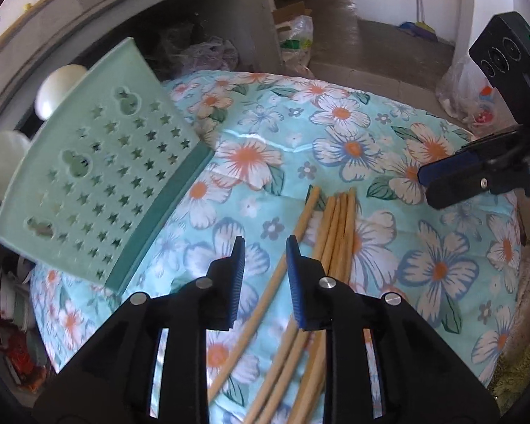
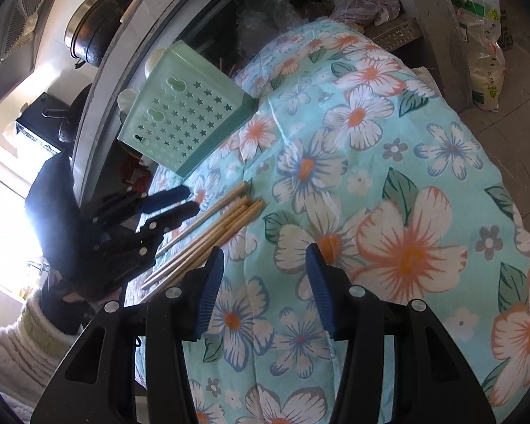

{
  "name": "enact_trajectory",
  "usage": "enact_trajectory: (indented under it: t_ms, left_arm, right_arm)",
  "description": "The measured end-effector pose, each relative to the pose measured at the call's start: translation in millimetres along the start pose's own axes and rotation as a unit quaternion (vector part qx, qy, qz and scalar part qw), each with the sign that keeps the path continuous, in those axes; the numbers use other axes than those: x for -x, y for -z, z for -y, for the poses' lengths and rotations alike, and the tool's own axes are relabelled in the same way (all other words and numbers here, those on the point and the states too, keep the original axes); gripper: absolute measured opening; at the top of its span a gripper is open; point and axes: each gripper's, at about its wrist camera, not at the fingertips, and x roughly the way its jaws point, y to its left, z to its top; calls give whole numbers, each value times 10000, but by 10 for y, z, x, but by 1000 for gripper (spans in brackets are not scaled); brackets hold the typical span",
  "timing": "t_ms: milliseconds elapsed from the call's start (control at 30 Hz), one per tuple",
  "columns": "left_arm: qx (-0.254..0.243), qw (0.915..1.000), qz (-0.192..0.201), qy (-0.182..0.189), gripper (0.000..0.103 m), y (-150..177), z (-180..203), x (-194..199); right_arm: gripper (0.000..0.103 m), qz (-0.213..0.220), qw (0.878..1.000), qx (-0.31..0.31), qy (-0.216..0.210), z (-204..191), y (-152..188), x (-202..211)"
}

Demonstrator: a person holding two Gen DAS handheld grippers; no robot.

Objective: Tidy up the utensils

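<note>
On floral cloth (image 1: 335,123): five chopsticks (image 1: 335,226).

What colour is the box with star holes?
Pale mint green holder, darker green edge; clearest in the left wrist view.

Home kitchen: pot (image 2: 95,21), range hood (image 2: 17,24)

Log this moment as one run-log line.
task: organize utensils | left gripper: open, empty, over chopsticks | right gripper: open, empty | green holder: lying on floral cloth | chopsticks: loose on cloth
</note>
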Motion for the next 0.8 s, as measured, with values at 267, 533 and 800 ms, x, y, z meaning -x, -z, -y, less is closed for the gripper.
enact_trajectory:
  t_ms: [267, 533, 800]
  left_arm:
    - [-352, 9966, -436, 601, 23, -165, -8, -373]
    - [-307, 9956, -503, 731, 16, -293, -20, -604]
    - [-424, 9984, -306, 193, 5, -338, -15, -447]
  right_arm:
    - [48, -102, 9999, -95, 9, 53, -4, -73]
    - [48, -170, 9987, -380, -277, 97, -50, -131]
    - [42, -428, 9912, -948, -818, 40, -122, -295]
